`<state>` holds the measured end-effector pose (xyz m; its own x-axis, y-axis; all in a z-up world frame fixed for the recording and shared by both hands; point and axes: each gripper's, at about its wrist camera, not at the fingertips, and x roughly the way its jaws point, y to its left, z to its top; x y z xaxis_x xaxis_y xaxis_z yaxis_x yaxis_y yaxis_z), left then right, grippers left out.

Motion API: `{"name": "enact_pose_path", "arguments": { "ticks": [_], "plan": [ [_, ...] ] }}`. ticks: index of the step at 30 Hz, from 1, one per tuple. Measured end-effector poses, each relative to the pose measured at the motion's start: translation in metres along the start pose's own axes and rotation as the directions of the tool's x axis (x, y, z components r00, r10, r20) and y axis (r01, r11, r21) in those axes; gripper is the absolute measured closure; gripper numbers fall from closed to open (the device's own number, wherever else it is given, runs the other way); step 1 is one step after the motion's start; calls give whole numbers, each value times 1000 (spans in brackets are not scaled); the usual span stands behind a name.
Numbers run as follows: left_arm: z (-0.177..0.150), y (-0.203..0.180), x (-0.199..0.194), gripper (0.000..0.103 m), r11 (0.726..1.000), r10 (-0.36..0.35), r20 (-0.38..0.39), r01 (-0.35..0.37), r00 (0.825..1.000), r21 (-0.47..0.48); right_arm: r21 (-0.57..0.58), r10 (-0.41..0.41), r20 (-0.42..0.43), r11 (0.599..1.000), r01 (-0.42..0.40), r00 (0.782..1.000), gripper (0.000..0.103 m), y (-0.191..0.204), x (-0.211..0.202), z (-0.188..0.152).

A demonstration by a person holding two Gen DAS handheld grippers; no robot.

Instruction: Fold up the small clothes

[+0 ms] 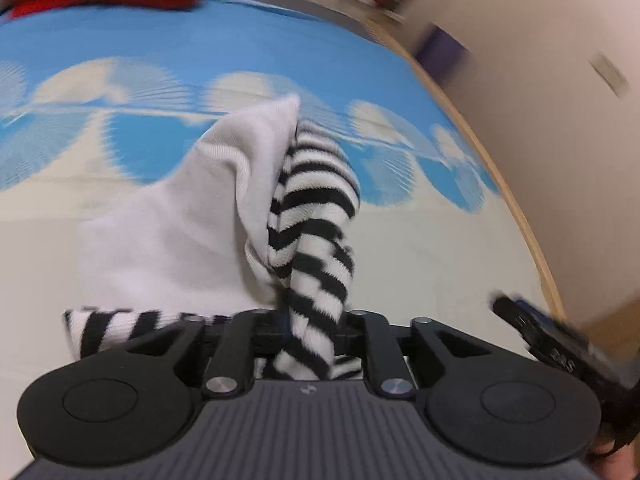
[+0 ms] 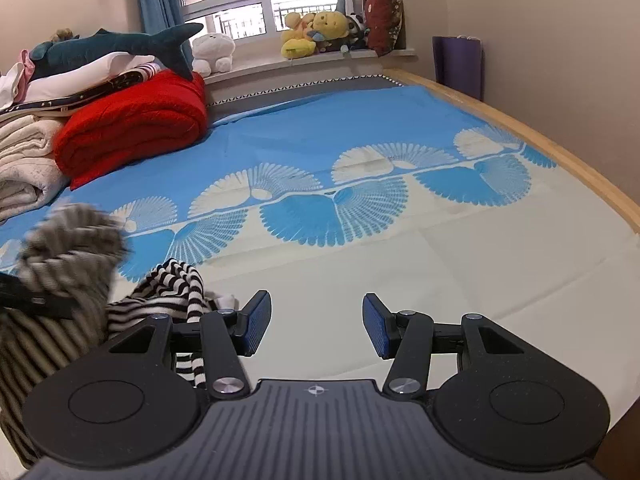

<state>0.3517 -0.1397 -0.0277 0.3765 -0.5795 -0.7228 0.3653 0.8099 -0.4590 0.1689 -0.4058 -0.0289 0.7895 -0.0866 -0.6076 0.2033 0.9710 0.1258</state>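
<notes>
My left gripper (image 1: pixel 310 334) is shut on a black-and-white striped garment (image 1: pixel 316 208) with a white lining (image 1: pixel 180 232), held bunched above the bed; the view is blurred by motion. The right gripper's tip (image 1: pixel 536 332) shows at the right edge of the left wrist view. My right gripper (image 2: pixel 316 326) is open and empty, its blue pads (image 2: pixel 258 328) wide apart over the cream part of the bedsheet (image 2: pixel 400 280). The striped garment (image 2: pixel 168 292) lies to its left, partly lifted and blurred at the far left (image 2: pixel 68 248).
A red folded blanket (image 2: pixel 132 128), white folded towels (image 2: pixel 24 164) and a stack of clothes with a plush shark (image 2: pixel 120 46) sit at the bed's far left. Plush toys (image 2: pixel 316 32) line the windowsill. The wooden bed edge (image 2: pixel 560 156) runs along the right wall.
</notes>
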Motion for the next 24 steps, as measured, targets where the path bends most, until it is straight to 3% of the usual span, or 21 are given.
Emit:
{"name": "enact_pose_path", "arguments": {
  "ticks": [1,3,5,7,9,11,13,15,16,18,20,21,22,23,24],
  "plan": [
    [0,-10,3,66,998,-62,-10,63,998,24,-4,1,6,1000,-1,1000,50,2,-1,0],
    [1,-15,-6,59,980,-200,22,200,980,11,-3,16,11,1000,-16,1000,50,6,-3,0],
    [5,-4,-29,52,972,-231,108,233,967,-6,2,42,18,999,-42,999,50,11,-3,0],
    [7,20,-51,52,974,-208,172,220,963,-56,5,82,31,997,-82,996,50,17,-4,1],
    [7,42,-68,53,989,-113,194,129,974,-73,18,148,35,989,-149,988,50,27,-3,2],
    [3,53,-84,53,1000,28,217,-25,976,-17,56,239,2,969,-239,971,49,36,2,2],
    [-3,61,-98,53,990,115,224,-129,968,50,115,357,-58,930,-349,932,46,50,12,-1],
    [-8,68,-109,53,977,170,201,-191,965,90,158,457,-172,887,-433,873,39,67,26,-6],
    [-14,70,-115,53,970,191,203,-216,960,112,157,477,-240,878,-451,845,38,78,34,-11],
    [-24,73,-123,53,960,211,214,-244,954,141,79,404,-347,912,-402,847,39,99,43,-23],
    [-36,81,-130,52,961,200,222,-235,954,146,-4,331,-386,933,-360,861,45,112,45,-31],
    [-43,84,-128,52,963,192,228,-228,955,142,-4,333,-384,932,-363,861,62,113,44,-32],
    [-52,87,-123,52,966,189,223,-222,956,133,20,356,-373,926,-376,857,85,110,41,-30],
    [-57,88,-114,53,966,202,186,-227,962,122,45,378,-347,921,-387,858,96,107,37,-28],
    [-58,88,-106,54,965,224,130,-239,966,108,66,394,-286,917,-392,873,98,100,27,-22]
  ]
}}
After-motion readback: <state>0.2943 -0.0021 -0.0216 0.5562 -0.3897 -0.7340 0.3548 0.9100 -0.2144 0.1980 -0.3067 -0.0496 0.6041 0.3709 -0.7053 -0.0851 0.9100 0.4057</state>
